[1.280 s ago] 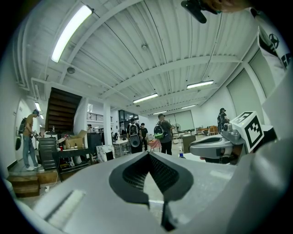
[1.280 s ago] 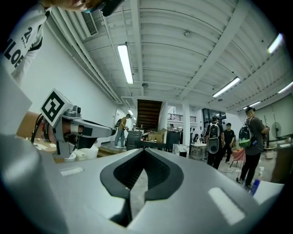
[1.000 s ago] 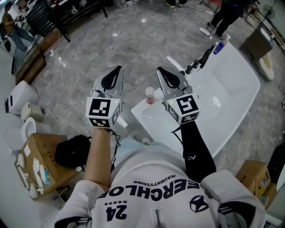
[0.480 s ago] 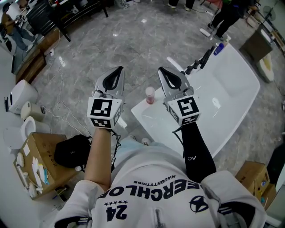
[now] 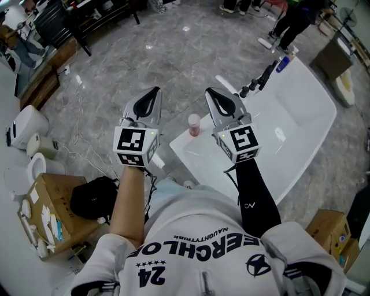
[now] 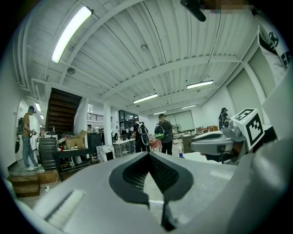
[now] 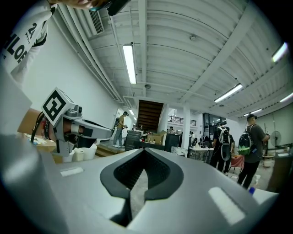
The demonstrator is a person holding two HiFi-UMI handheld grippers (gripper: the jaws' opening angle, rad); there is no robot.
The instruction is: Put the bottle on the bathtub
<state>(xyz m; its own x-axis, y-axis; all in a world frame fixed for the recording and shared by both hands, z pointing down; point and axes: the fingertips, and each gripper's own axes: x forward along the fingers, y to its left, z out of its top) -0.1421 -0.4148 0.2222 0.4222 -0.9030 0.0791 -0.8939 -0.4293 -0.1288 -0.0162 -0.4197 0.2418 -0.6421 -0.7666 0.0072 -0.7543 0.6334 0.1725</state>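
Observation:
A small pink bottle (image 5: 194, 124) with a pale cap stands upright on the near left corner of the white bathtub (image 5: 300, 121). In the head view it sits between my two grippers, both held above the floor and pointing away from me. My left gripper (image 5: 155, 91) is to the bottle's left and my right gripper (image 5: 209, 92) is just to its right. Neither touches it. In the left gripper view the left gripper (image 6: 149, 153) has its tips together with nothing between them. The right gripper (image 7: 144, 150) looks the same in its own view.
A black faucet (image 5: 258, 78) and a blue bottle (image 5: 283, 62) stand at the tub's far rim. A black bag (image 5: 95, 196), a cardboard box (image 5: 49, 202) and white fixtures (image 5: 26, 124) lie on the floor at left. Another box (image 5: 329, 228) is at lower right. People stand beyond the tub (image 5: 295, 17).

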